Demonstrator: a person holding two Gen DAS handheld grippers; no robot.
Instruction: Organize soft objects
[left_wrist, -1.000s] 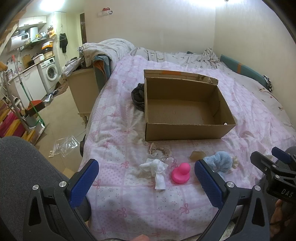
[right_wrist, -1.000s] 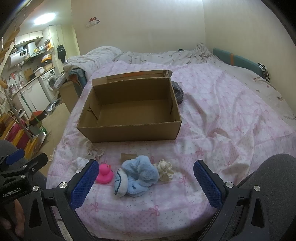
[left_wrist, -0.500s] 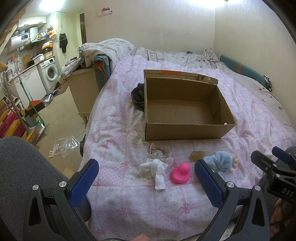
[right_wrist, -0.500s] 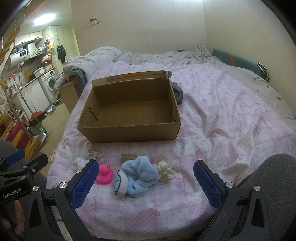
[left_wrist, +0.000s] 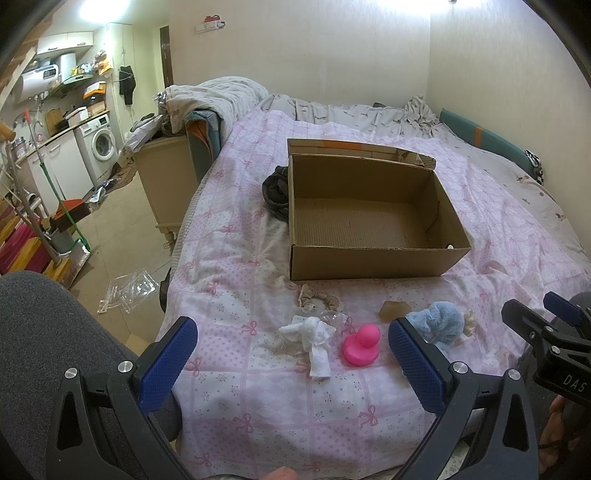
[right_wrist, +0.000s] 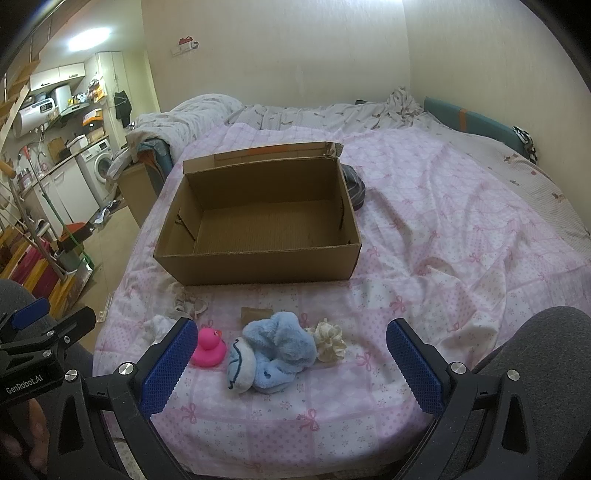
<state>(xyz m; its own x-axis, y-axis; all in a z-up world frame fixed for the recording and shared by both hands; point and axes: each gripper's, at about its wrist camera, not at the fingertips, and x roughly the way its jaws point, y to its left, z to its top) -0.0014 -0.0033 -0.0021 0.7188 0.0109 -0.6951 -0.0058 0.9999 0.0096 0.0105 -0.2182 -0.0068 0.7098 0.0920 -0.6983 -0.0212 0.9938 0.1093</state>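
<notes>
The blue plush toy (right_wrist: 275, 349) lies near the front edge of the bed (right_wrist: 461, 229), before the empty cardboard box (right_wrist: 258, 258), looks light and squashy, so pinch its thick middle; both the left gripper (left_wrist: 291, 350) and the right gripper (right_wrist: 291, 354) are spread wide, holding nothing.

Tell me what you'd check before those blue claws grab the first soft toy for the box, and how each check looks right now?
1. Cardboard box open with room inside: ok, nothing visible in it.
2. Left gripper open and holding nothing: ok.
3. Right gripper open and holding nothing: ok.
4. Soft things in view and unobstructed: ok; white cloth, pink duck, blue plush and cream scrunchie lie on the bedspread in front of the box.
5. Blue plush apart from its neighbours: not ok, the scrunchie touches it.
6. Grippers clear of each other: ok, side by side with a gap.
</notes>
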